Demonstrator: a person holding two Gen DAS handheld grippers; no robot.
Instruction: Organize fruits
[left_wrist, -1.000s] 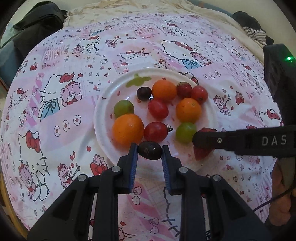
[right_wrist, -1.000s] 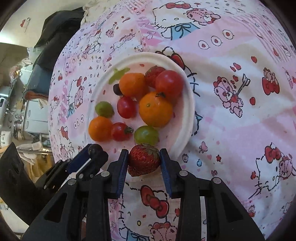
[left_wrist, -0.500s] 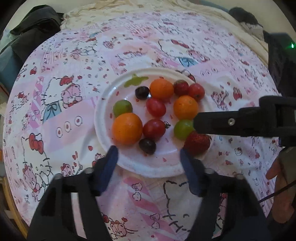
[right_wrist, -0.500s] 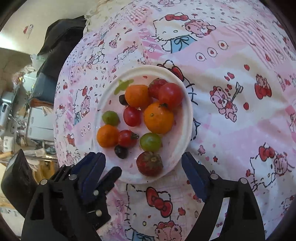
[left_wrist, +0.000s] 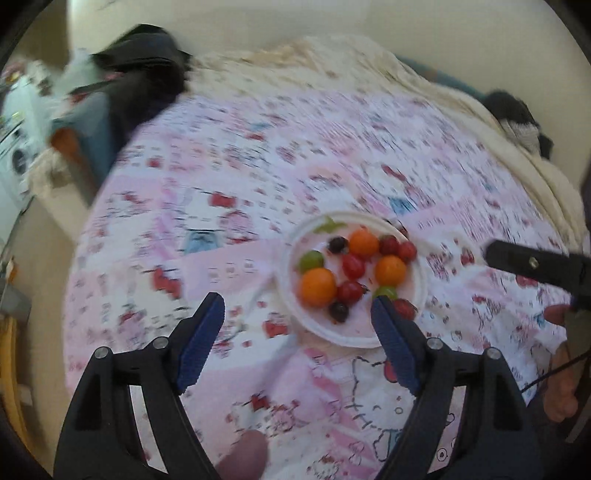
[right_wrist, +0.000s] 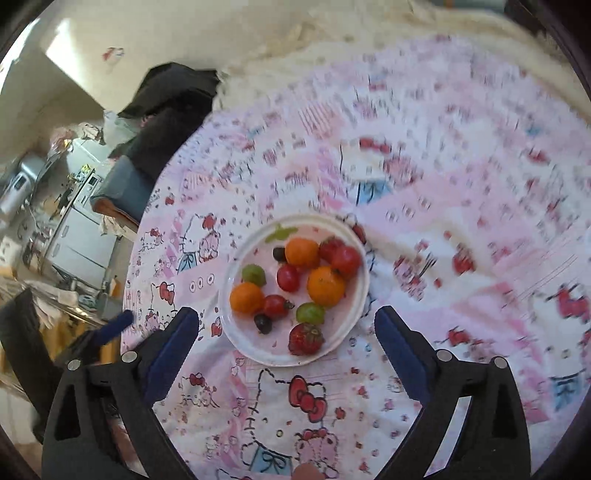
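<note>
Home: cartoon bedsheet (right_wrist: 424, 206), fridge (right_wrist: 79, 221) behind, clothes (left_wrist: 144, 74).

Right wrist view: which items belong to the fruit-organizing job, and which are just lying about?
Job items: white plate; strawberry; three oranges, e.g.; green grapes; dark grapes; cherry tomatoes; left gripper and right gripper, both open.

Lying about: patterned bedsheet; dark clothing; white appliance.

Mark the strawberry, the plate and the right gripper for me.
strawberry (right_wrist: 306, 339): right wrist view, middle of its red body.
plate (right_wrist: 251, 350): right wrist view, bare near rim.
right gripper (right_wrist: 284, 319): right wrist view, midway between its open fingertips.
</note>
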